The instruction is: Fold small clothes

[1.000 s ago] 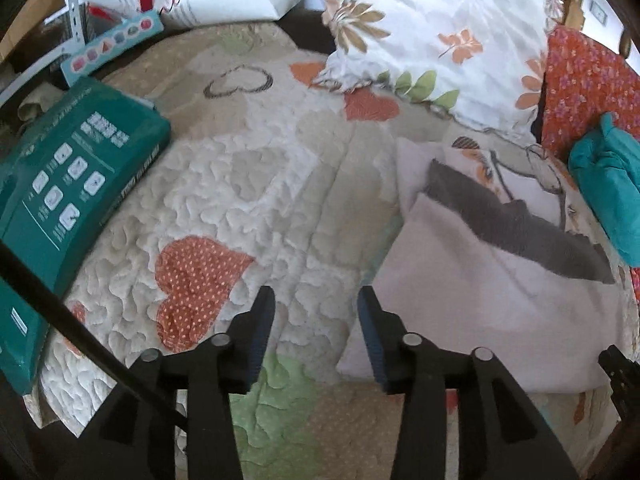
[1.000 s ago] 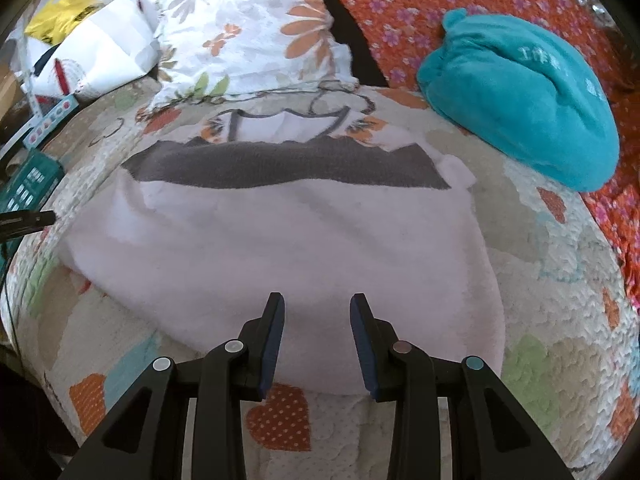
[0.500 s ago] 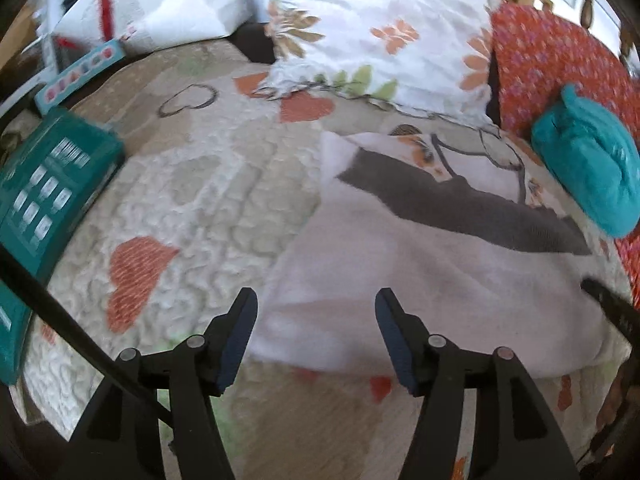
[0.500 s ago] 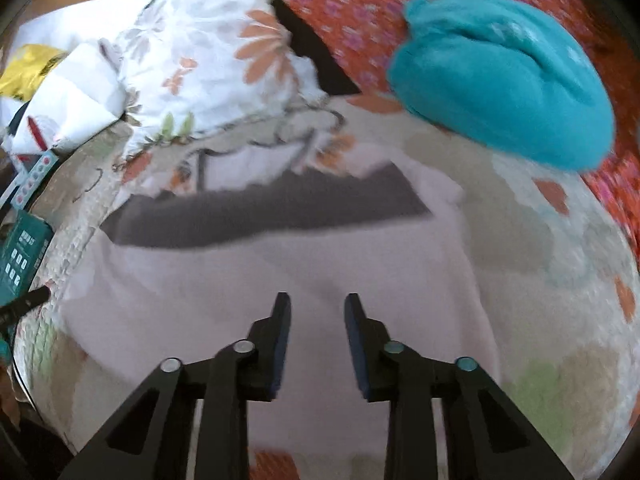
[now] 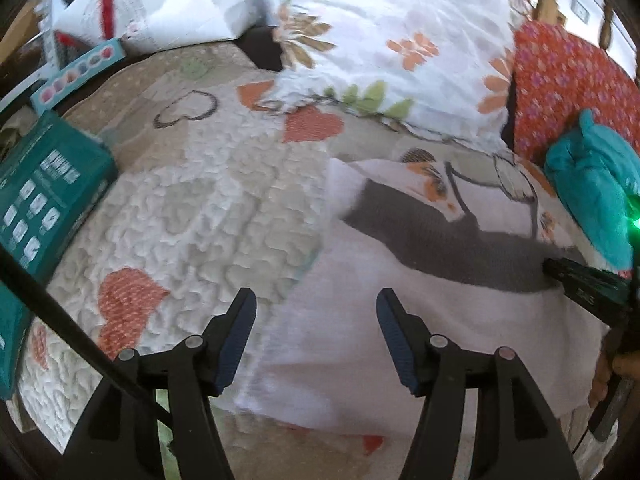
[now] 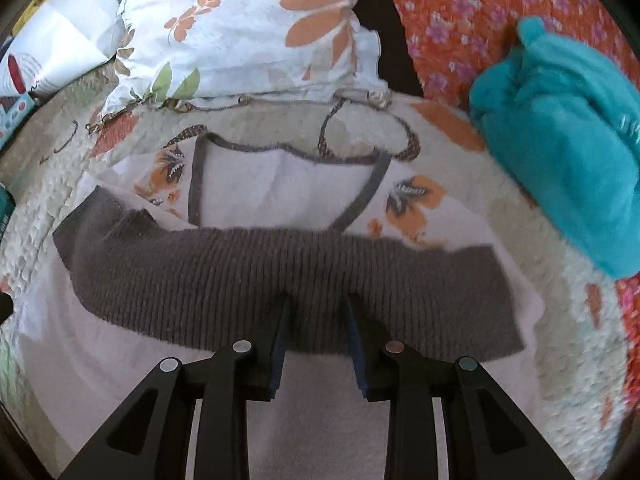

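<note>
A small white knitted top with a ribbed grey hem band and orange flower print (image 6: 288, 184) lies on the cream quilted bedspread with orange heart patches (image 5: 208, 200), folded so that the grey band runs across it from 9 o'clock to 3 o'clock in the right wrist view. Its grey-trimmed neckline and thin straps point toward 12 o'clock, reaching just short of the white pillow printed with orange and brown flowers (image 6: 248, 28).

The right gripper (image 6: 316, 320) sits low over the garment, its two black fingers with blue pads parted by a modest gap and their tips over the near edge of the grey band — nothing is pinched between them, though whether the tips touch the fabric cannot be told.

The left gripper (image 5: 316, 320) hovers with its fingers spread wide apart over the left edge of the white fabric (image 5: 360, 320), holding nothing. In its view the right gripper's black tip (image 5: 584, 284) shows at 3 o'clock on the garment.

A crumpled teal cloth (image 6: 560, 152) lies at 2 o'clock of the garment against the orange-red flowered cushion (image 6: 472, 12). In the left wrist view a teal printed box (image 5: 44, 192) rests at 9 o'clock at the quilt's edge — well apart from the top — and a white paper bag with a red mark (image 5: 160, 8) stands at 11 o'clock.
</note>
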The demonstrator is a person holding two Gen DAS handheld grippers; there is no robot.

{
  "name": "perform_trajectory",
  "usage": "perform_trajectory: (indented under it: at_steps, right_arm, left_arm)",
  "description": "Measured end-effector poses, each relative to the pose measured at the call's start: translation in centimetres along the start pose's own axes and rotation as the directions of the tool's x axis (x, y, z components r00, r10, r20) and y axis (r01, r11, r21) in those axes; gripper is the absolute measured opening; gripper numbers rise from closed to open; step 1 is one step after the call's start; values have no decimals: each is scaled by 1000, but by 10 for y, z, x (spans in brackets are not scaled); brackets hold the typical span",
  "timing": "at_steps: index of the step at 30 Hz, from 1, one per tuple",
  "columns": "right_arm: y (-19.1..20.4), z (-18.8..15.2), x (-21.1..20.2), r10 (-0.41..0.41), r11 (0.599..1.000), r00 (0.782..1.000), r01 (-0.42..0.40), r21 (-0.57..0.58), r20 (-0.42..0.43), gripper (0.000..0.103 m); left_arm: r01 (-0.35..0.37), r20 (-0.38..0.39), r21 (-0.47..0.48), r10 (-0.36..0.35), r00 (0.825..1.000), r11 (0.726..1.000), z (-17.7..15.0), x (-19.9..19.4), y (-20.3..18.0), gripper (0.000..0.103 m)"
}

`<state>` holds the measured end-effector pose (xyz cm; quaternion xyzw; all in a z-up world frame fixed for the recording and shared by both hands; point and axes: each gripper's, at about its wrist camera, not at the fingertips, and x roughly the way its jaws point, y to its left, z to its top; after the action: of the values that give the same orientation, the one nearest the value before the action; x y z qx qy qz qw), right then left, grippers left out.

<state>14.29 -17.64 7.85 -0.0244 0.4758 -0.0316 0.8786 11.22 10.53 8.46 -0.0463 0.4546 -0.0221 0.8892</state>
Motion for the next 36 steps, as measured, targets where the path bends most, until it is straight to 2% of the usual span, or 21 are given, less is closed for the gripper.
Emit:
perform_trajectory:
  at_steps: [3,7,9,11,13,17,21,25,29,33,36]
  right_arm:
    - [16,-4,-24,76,997,995,-77,11,64,30]
    - [58,-3,-20,140,989,989,-137,-52,42,30]
    - [81,-4,0,149,987,989,-149,-58,-8,30]
    - [93,-6,18,112,991,992,-116,-67,-52,32]
    - [100,-4,15,64,994,998,-65,-91,-18,32]
    - [94,-14,-18,138,989,990,-137,-63,11,33]
    - [85,-49,-58,158,983,986,-152,-107,50,43]
    - [57,-90,-81,98,989,992,-88,-118,76,44]
    - [24,-129,-94,10,998,994,-3,-68,111,44]
    - [2,-150,-95,-21,1000,991,20,6,131,44]
    - [-6,-153,-92,-18,999,990,11,52,137,44]
  left_arm:
    - [-2,10,-63,3,1000,998,5,-7,21,66]
    - [-3,11,-149,4,1000,989,9,-14,49,67]
    - [-2,9,-164,4,1000,986,10,-16,56,67]
    - [0,16,-176,3,1000,984,10,-21,63,67]
    - [-5,27,-180,10,1000,984,10,-26,68,67]
    - [-18,51,-180,28,998,984,9,-35,75,68]
    - [-12,59,-168,23,998,986,3,-40,72,69]
    - [-2,69,-101,9,998,995,-9,-44,52,70]
    - [-2,102,-7,3,995,1000,-24,-48,20,72]
    - [-6,124,75,-3,992,997,-36,-48,-10,73]
    - [-16,144,111,0,990,994,-42,-47,-26,73]
